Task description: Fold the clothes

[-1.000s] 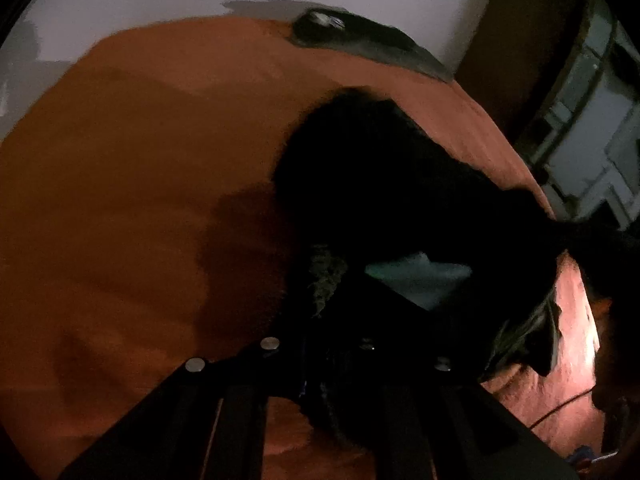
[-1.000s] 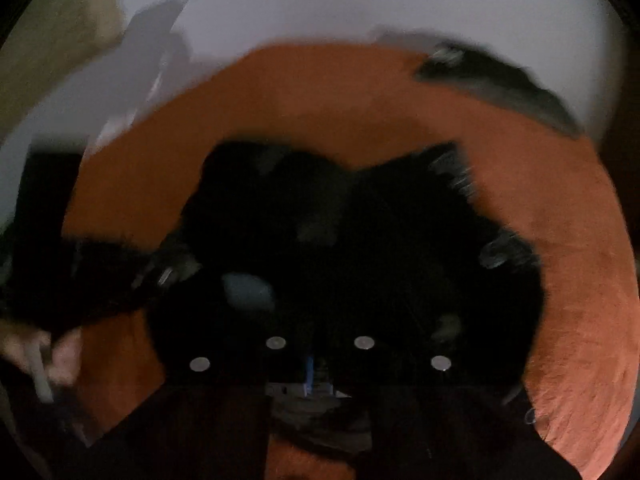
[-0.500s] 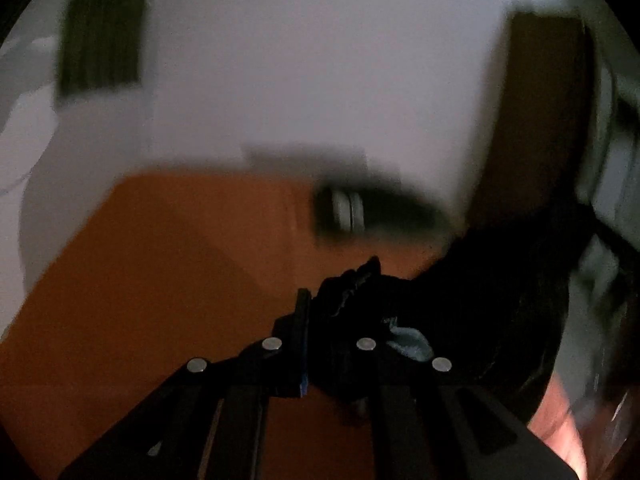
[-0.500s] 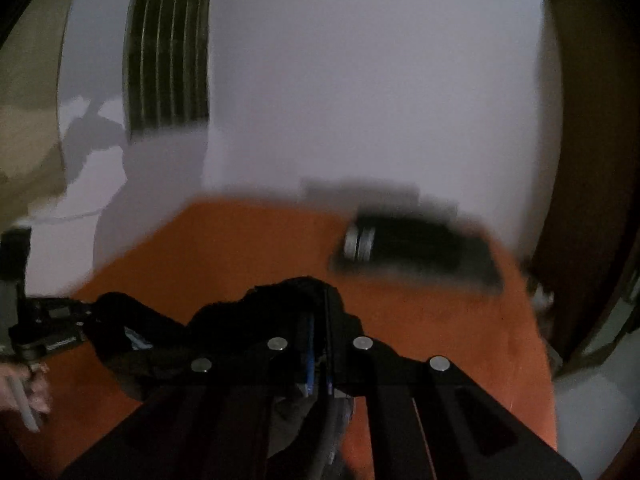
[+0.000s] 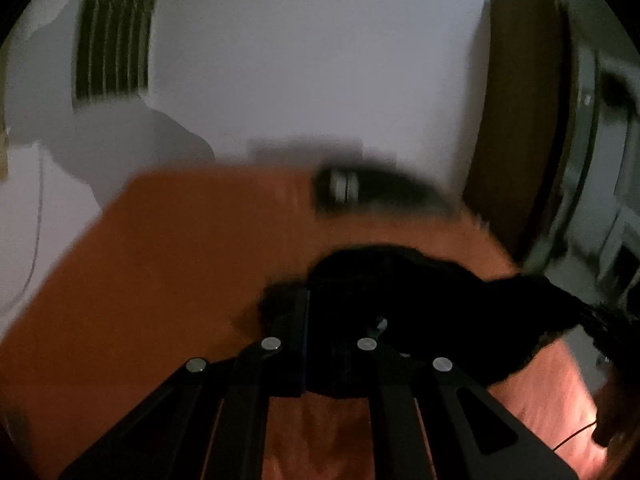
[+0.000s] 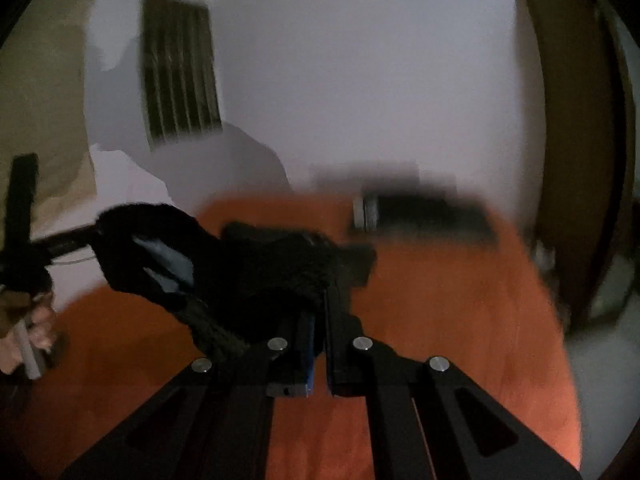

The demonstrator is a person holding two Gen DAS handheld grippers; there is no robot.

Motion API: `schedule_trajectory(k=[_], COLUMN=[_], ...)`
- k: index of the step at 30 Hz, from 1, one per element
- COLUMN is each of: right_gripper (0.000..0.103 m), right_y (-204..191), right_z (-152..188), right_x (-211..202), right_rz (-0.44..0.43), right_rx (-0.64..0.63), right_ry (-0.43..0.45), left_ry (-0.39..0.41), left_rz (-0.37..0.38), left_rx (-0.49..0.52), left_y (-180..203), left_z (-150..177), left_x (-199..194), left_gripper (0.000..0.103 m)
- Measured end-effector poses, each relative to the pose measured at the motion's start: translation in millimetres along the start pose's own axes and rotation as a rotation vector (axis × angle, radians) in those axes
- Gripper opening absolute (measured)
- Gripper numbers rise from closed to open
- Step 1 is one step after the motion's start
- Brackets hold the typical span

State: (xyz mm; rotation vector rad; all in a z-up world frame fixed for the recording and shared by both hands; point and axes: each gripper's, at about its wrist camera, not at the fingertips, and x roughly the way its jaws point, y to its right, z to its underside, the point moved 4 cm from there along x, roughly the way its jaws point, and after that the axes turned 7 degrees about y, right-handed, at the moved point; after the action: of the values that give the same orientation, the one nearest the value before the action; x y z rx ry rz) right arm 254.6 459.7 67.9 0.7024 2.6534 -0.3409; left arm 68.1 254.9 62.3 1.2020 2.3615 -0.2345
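A black fuzzy garment (image 5: pixel 432 296) hangs stretched between my two grippers above the orange bed (image 5: pixel 140 280). In the left wrist view my left gripper (image 5: pixel 308 320) is shut on one edge of it, and the cloth runs off to the right. In the right wrist view my right gripper (image 6: pixel 320 304) is shut on the other edge of the garment (image 6: pixel 264 272), which shows a pale blue lining. The left gripper (image 6: pixel 86 236) appears there at the far left, with the person's hand (image 6: pixel 32 336) below it. The picture is dark and blurred.
A folded dark item with a white label (image 5: pixel 372 192) (image 6: pixel 420 212) lies at the far end of the bed against the white wall. A barred window (image 6: pixel 180 72) is up on the left, and a brown door (image 6: pixel 576 140) stands on the right.
Both grippers have risen with the black garment, lifting it from a heap on the bed. Both views have tilted up from the bedspread to the wall.
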Motion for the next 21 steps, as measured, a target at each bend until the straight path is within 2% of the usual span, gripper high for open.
schedule_trajectory(k=[3, 5, 7, 9, 11, 16, 19, 21], right_gripper=[0.003, 0.003, 0.003, 0.003, 0.003, 0.004, 0.017, 0.044], right_y=[13, 15, 15, 11, 14, 12, 9, 11], right_z=[75, 118, 153, 174, 190, 209, 205, 195], right_x=[26, 35, 39, 42, 35, 34, 30, 23], right_rz=[0.004, 0.007, 0.012, 0.025, 0.036, 0.056, 0.057, 0.054], right_rx=[0.058, 0.070, 0.074, 0.067, 0.057, 0.015, -0.025, -0.044], right_ry=[-0.191, -0.287, -0.347, -0.366, -0.382, -0.424, -0.408, -0.339], left_ry=[-0.154, -0.205, -0.264, -0.291, -0.301, -0.301, -0.254, -0.244], left_rz=[-0.026, -0.054, -0.045, -0.039, -0.034, -0.035, -0.051, -0.036], left_rx=[-0.017, 0.001, -0.018, -0.021, 0.009, 0.051, 0.151, 0.190], left_y=[-2, 4, 6, 4, 7, 9, 24, 32], left_z=[88, 134, 169, 191, 206, 213, 214, 217], left_x=[23, 21, 24, 24, 19, 22, 15, 11], left_gripper=[0.008, 0.008, 0.008, 0.008, 0.009, 0.015, 0.021, 0.026])
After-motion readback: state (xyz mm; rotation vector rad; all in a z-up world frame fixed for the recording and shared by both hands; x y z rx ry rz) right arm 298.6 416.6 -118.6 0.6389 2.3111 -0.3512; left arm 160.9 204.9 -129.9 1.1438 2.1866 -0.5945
